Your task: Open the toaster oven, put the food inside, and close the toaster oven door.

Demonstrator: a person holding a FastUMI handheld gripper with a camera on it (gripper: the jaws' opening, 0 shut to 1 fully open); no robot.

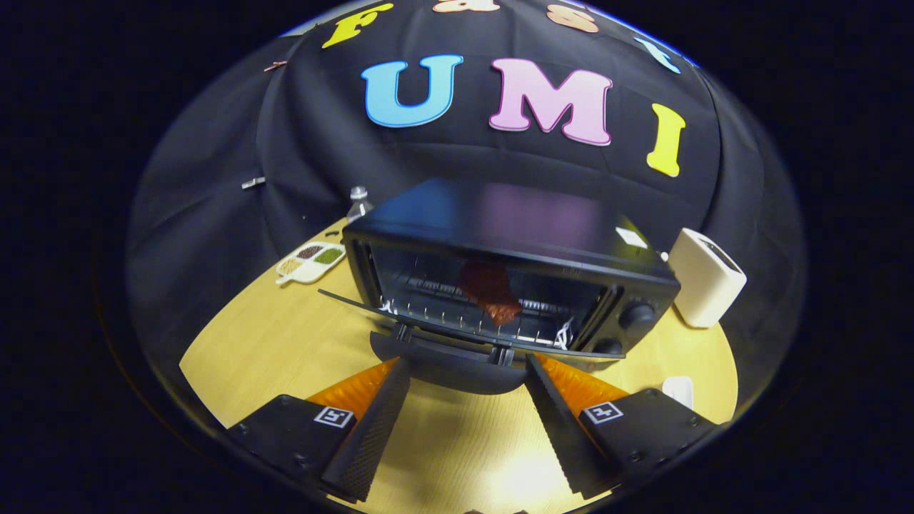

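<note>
claw (468,371) released: fingers spread wide, nothing between them, tips just short of the door handle (450,371) at twelve o'clock. the toaster oven (510,246) stands beyond, its door (428,321) dropped open toward the fingers. the food (490,291), a reddish-brown piece, sits inside on the wire rack (457,314), about mid-chamber. judgement: loading done, closing remains.

risks noted. the handle is a shallow curved lip; a lift from one finger alone could slip off and let the door fall back. pushing hard could shove the whole oven rearward on the wooden table (285,343). whether the food clears the door's swing cannot be confirmed from here.

surroundings. control knobs (638,315) at one o'clock, near the right finger's path. white toaster (707,277) at two o'clock, just beside the oven. divided dish (312,261) of grains at ten o'clock, a bottle (358,202) behind it, both well apart. small white object (678,390) at three o'clock. nothing lies between fingers and handle.
</note>
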